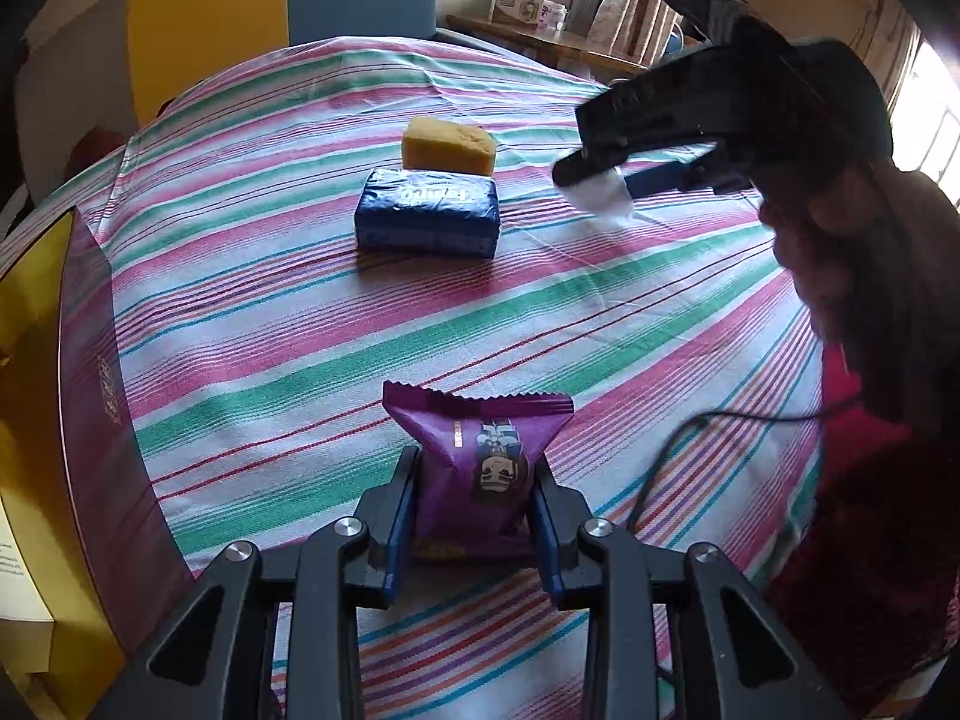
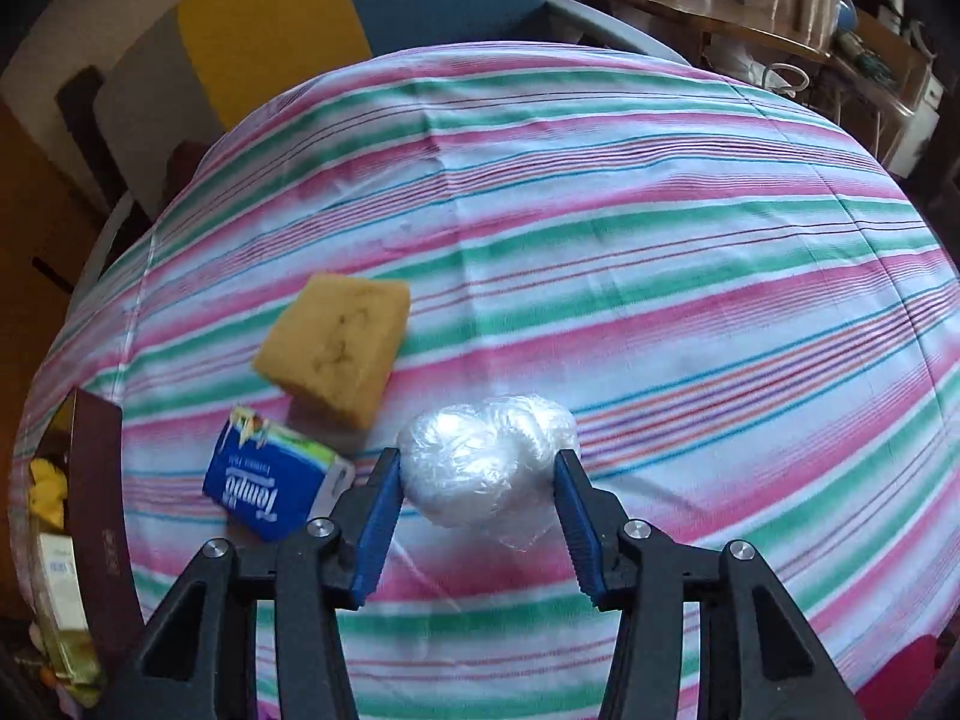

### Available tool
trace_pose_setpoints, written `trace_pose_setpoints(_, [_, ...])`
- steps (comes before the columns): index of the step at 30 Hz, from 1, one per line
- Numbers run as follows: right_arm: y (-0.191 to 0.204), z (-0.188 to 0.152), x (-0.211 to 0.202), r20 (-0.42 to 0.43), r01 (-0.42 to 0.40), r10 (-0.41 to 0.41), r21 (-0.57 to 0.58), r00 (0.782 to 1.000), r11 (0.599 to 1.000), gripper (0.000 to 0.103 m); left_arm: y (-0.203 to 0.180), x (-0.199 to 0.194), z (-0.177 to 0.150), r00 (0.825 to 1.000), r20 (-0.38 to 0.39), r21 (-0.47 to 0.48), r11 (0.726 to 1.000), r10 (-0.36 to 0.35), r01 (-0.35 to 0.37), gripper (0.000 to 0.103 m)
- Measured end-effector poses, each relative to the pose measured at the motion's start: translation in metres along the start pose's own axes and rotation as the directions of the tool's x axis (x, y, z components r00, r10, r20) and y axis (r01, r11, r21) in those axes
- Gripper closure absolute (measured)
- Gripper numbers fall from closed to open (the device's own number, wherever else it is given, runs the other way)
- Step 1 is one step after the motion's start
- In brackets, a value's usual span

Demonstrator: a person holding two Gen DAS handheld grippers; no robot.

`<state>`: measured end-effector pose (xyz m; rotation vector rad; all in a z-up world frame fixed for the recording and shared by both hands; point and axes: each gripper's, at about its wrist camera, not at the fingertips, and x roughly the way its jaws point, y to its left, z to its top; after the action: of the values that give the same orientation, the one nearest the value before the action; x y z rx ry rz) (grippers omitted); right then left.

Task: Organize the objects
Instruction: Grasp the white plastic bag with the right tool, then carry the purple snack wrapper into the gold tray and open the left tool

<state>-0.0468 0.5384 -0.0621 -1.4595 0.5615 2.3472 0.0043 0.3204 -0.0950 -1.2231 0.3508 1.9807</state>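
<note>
The left gripper point(image 1: 474, 516) is clamped on the purple snack packet point(image 1: 480, 456), which stands upright between its fingers; the box point(image 1: 90, 396) lies left of them, nearer this hand. The right gripper point(image 2: 477, 498) pinches the clear plastic bundle point(image 2: 480, 468), with tissue pack point(image 2: 270, 483) and sponge point(image 2: 336, 351) to the fingers' left

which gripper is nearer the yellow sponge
Right. The right gripper, shut on a clear plastic bundle, hangs just beside the yellow sponge. The left gripper, holding a purple snack packet, sits well back across the cloth.
</note>
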Motion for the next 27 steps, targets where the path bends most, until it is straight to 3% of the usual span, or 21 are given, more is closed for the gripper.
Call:
trace_pose_setpoints(4, [0.005, -0.022, 0.007, -0.029, 0.021, -0.022, -0.031, 0.999, 0.999, 0.052, -0.007, -0.017, -0.005, 1.0, 0.027, 0.009, 1.0, -0.012, 0.011, 0.07])
trace_pose_setpoints(17, [0.008, -0.026, 0.017, -0.035, 0.079, -0.083, -0.108, 0.996, 0.991, 0.052, 0.017, -0.088, -0.025, 0.991, 0.13, -0.07, 0.997, -0.021, 0.03, 0.07])
trace_pose_setpoints(22, [0.008, -0.027, 0.018, -0.032, 0.107, -0.113, -0.136, 0.993, 0.985, 0.052, 0.058, -0.118, -0.025, 0.984, 0.178, -0.192, 0.98, -0.012, 0.047, 0.07])
trace_pose_setpoints(27, [0.005, -0.028, 0.015, -0.03, 0.113, -0.119, -0.142, 0.992, 0.983, 0.052, 0.129, -0.142, -0.01, 0.976, 0.212, -0.336, 0.941, 0.044, 0.031, 0.07])
